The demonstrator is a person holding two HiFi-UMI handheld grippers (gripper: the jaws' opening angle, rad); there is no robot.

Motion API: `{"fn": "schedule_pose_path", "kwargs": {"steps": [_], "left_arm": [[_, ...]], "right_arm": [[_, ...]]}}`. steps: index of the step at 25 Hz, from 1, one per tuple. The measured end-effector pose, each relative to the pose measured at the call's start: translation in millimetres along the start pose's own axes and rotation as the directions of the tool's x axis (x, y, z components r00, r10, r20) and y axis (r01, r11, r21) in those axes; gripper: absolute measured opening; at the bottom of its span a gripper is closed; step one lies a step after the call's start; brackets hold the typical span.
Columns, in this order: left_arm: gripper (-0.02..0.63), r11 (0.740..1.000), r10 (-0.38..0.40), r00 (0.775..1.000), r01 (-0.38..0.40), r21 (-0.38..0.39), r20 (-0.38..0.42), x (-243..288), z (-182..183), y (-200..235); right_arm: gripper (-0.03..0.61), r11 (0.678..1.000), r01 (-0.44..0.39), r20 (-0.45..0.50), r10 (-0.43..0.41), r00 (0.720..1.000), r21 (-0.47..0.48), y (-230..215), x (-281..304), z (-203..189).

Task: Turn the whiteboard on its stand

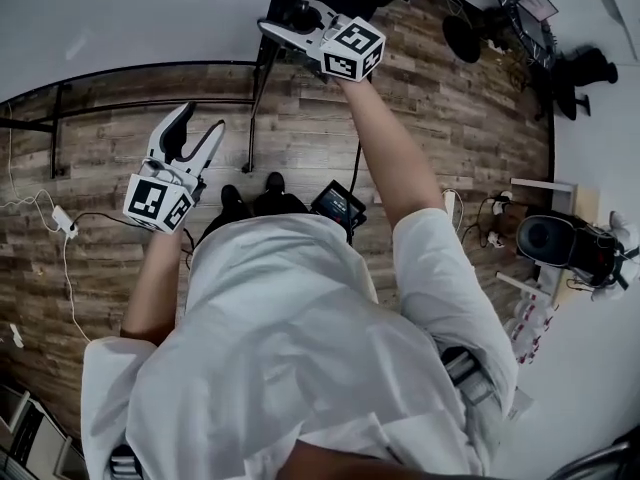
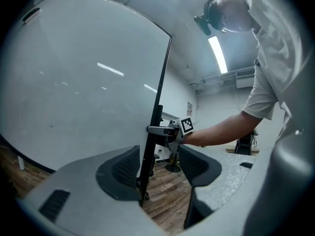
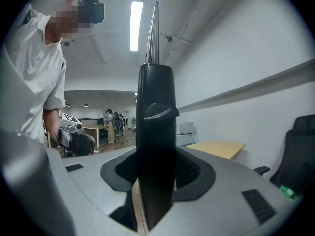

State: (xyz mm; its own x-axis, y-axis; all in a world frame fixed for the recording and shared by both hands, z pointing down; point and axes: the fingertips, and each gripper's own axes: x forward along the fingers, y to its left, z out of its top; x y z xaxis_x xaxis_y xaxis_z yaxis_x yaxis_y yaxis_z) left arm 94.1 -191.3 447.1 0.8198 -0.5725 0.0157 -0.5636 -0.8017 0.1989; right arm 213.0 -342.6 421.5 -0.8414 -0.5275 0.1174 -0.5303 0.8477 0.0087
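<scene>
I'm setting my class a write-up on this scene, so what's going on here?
A person in a white shirt stands by a large white whiteboard on a black metal stand, holding a gripper in each hand. The right gripper is clamped on the stand's black upright post at the board's edge. The left gripper is open close to the board, gripping nothing; the post only shows beyond its jaws.

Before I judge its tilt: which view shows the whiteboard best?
The left gripper view: the whiteboard fills its left half, face showing. The right gripper view sees only its thin edge and black side post; the head view crops it at top left.
</scene>
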Motion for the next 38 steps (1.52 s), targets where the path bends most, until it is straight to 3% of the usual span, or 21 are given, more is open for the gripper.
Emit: {"fn": "schedule_pose_path", "kwargs": {"steps": [4, 12, 20, 38], "left_arm": [[0.256, 0.998, -0.049, 0.999, 0.05, 0.036, -0.02, 10, -1, -19], [0.256, 0.997, 0.034, 0.999, -0.034, 0.062, 0.01, 43, 12, -41], [0.256, 0.99, 0.091, 0.996, -0.088, 0.108, -0.026, 79, 9, -72], [0.256, 0.993, 0.048, 0.998, -0.044, 0.114, -0.03, 137, -8, -136]], "right_arm": [[0.172, 1.0, 0.012, 0.005, -0.012, 1.0, 0.003, -4, -12, 0], [0.172, 0.999, 0.032, 0.015, -0.032, 0.999, 0.023, -21, -62, -3], [0.172, 0.999, 0.027, 0.031, -0.027, 0.999, 0.021, -28, -105, -3], [0.172, 1.0, 0.025, 0.035, -0.026, 0.999, 0.007, -43, -192, -17]]}}
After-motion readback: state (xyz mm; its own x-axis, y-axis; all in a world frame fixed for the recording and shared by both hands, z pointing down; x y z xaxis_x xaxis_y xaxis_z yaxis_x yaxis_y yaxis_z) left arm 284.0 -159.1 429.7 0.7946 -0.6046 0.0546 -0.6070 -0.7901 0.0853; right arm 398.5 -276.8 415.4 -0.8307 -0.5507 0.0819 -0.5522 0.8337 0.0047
